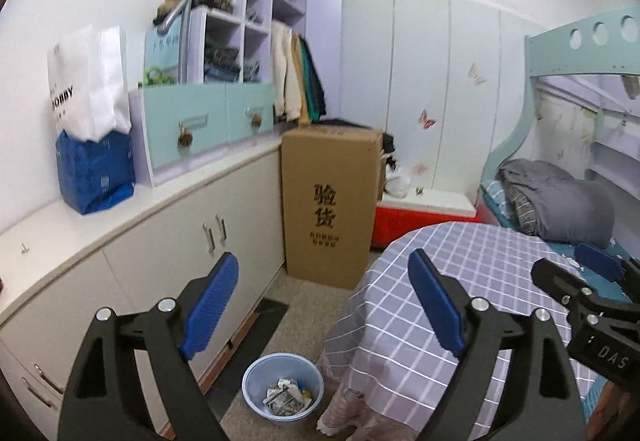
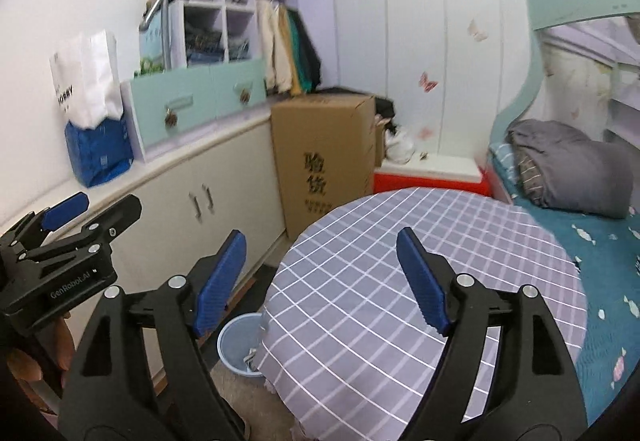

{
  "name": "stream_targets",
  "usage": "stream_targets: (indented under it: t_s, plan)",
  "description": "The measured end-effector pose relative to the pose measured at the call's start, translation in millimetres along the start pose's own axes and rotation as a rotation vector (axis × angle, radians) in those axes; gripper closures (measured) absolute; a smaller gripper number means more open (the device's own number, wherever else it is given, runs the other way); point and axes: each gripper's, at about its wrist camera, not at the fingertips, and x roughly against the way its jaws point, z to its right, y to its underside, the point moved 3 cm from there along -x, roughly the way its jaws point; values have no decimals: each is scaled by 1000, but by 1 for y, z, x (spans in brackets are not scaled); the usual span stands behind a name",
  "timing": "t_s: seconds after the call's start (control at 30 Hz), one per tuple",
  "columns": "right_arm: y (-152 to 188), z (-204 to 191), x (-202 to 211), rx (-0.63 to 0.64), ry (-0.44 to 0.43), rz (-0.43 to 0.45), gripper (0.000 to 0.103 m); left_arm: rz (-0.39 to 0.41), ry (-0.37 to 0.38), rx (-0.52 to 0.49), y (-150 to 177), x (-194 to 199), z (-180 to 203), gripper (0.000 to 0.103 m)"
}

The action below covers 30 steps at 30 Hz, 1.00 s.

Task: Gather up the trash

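A light blue waste bin point(image 1: 283, 387) stands on the floor beside the round table, holding crumpled paper trash point(image 1: 285, 397). In the right wrist view only part of the bin point(image 2: 239, 345) shows past the tablecloth. My left gripper point(image 1: 324, 305) hangs high above the bin, open, with nothing between its blue pads. My right gripper point(image 2: 320, 283) is over the table's checked cloth point(image 2: 400, 281), open and empty too. Each gripper shows in the other's view: the right gripper point(image 1: 572, 273) at the right edge, the left gripper point(image 2: 92, 209) at the left edge.
A white cabinet run point(image 1: 132, 241) lines the left wall, with a blue-and-white bag point(image 1: 92, 145) and mint drawers point(image 1: 204, 121) on top. A tall cardboard box point(image 1: 330, 201) stands in the corner. A bunk bed point(image 2: 580, 169) with grey bedding lies to the right.
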Motion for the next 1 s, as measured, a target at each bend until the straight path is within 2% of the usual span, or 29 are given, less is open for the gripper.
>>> stream_targets:
  t_s: [0.17, 0.33, 0.4, 0.53, 0.67, 0.77, 1.0]
  plan:
    - [10, 12, 42, -36, -11, 66, 18, 81, 2, -26, 6, 43, 18, 13]
    - [31, 20, 73, -54, 46, 151, 10, 150, 37, -12, 20, 78, 33, 10]
    - [40, 24, 81, -62, 67, 173, 10, 148, 46, -21, 26, 84, 40, 10]
    - [59, 28, 92, -78, 97, 199, 9, 152, 11, -66, 41, 92, 46, 10]
    - [75, 33, 99, -108, 112, 231, 8, 143, 2, -54, 52, 91, 45, 10]
    - [81, 37, 100, -136, 101, 237, 7, 114, 13, -38, 58, 85, 44, 10]
    - [91, 36, 95, -122, 125, 214, 7, 96, 30, -77, 65, 81, 52, 10]
